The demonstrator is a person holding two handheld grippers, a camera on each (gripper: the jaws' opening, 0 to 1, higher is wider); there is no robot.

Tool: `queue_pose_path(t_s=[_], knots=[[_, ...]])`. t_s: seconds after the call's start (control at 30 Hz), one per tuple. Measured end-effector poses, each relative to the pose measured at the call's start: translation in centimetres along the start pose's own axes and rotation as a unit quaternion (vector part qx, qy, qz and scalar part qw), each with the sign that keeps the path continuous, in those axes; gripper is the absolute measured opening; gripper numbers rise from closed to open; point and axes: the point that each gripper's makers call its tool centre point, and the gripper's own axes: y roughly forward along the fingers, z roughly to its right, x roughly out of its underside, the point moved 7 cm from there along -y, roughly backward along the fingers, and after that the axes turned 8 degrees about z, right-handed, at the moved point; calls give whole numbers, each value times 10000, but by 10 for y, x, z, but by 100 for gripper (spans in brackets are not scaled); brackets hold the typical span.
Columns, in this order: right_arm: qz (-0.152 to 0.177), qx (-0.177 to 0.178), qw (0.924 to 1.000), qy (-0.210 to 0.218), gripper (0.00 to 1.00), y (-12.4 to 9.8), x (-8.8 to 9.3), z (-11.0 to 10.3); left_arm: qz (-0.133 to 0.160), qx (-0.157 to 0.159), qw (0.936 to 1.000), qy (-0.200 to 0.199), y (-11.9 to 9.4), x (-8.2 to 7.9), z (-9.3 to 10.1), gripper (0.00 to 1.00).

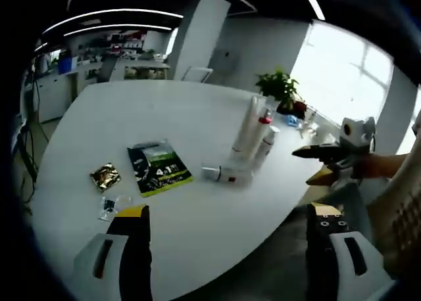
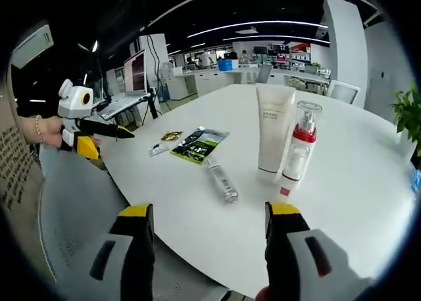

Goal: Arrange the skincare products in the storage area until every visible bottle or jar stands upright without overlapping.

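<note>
At the near edge of the white surface point(image 2: 368, 183), both tongs hover off the tabletop, nothing between their jaws. Right tongs point(image 2: 209, 212): jaws wide apart, yellow-tipped, aimed across the surface toward the products. Left tongs point(image 1: 227, 215): jaws likewise wide, empty, held short of the surface edge.

Right gripper view: a clear bottle point(image 2: 222, 180) lies on its side just ahead of the right tongs, not upright. Beyond it, a tall white tube point(image 2: 273, 131) stands upright on its cap. Just beside the tube on its right stands a pump bottle with a red collar point(image 2: 300, 150), upright; the two appear close, contact cannot be confirmed.

To the left of the lying bottle, a green-and-black sachet point(image 2: 198, 145) lies flat; further left sit a gold foil packet point(image 2: 172, 136) and a small clear packet point(image 2: 158, 149), each apart from the others.

A potted plant point(image 1: 281, 89) stands at the far edge of the surface in the left gripper view. Office desks and monitors are in the background.
</note>
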Motion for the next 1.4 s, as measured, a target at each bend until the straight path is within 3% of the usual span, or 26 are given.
queue_pose_path(t_s=[0.27,0.63,0.9,1.4], knots=[[-98,-107,9999,-15,69,4,5,-6,-25,-163,9998,-70,-9,6,-6,97],[-288,-206,9989,-311,66,23,-1,0,-118,-140,9998,-78,-10,8,-7,97],[-772,-524,9904,-1021,57,64,-4,10,-178,-98,9997,-155,-7,10,-12,97],[-1448,-855,9749,-1457,38,134,5,26,-332,-75,9985,-417,0,19,-18,97]])
